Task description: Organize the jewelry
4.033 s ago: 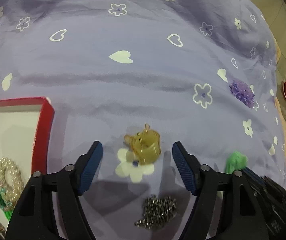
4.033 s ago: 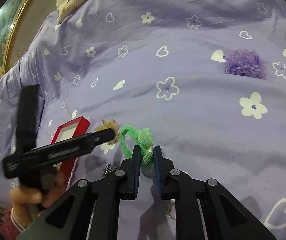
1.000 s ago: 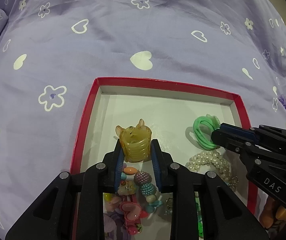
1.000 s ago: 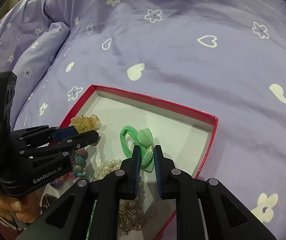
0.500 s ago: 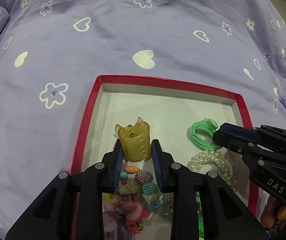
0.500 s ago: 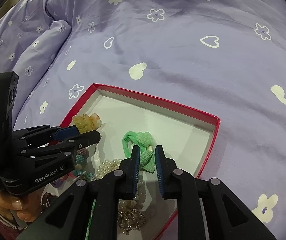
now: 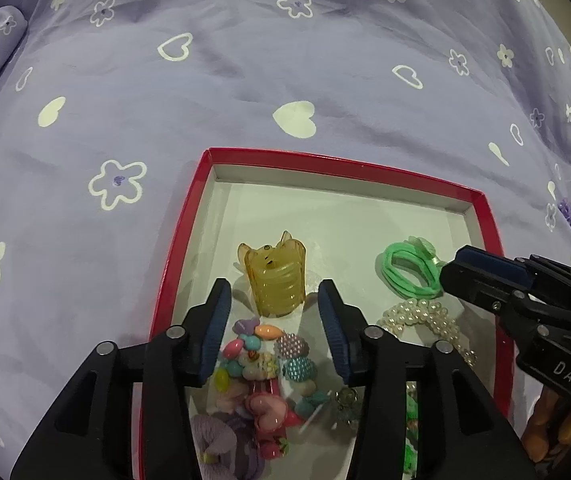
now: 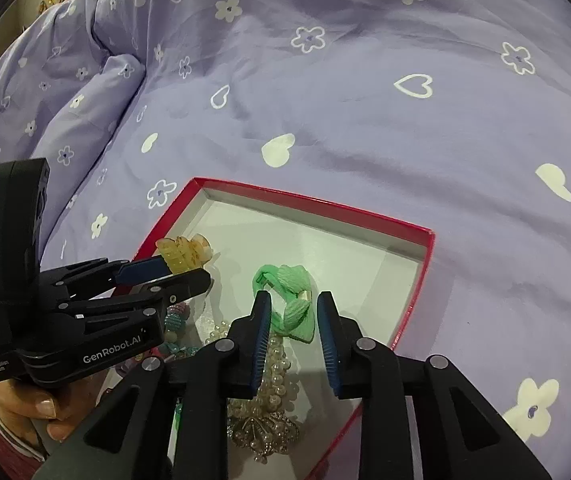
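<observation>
Half a second ago both pairs of fingers pinched their loads; now each has just been opening, and both things lie freed inside the red box (image 7: 177, 256). The left gripper (image 7: 273, 300) shows a clear gap on either side of the amber claw clip (image 7: 275, 280), which stands between its blue ribbed fingers (image 7: 215, 320) on the box's white floor near the left wall, untouched by the pads. The right gripper (image 8: 293, 312) is parted more narrowly, its fingers (image 8: 261, 328) either side of the green hair tie (image 8: 291, 300); the left pad sits close against the fabric and I cannot tell if it still touches, while the right pad stands clear. The clip is translucent, ridged plastic with two small ear-like points on top. The hair tie is soft, pleated cloth looped into cords with a folded bow. Just nearer the camera than the tie in the box lies a pearl bracelet (image 7: 421, 316) of round glossy beads, and nearer than the clip a heap of coloured beads and hair clips (image 7: 261, 364). The box rests on a lilac bedsheet (image 7: 245, 80), smooth, creased, and printed with white hearts and flowers. A hand (image 8: 25, 408) grips the left tool's black handle.
</observation>
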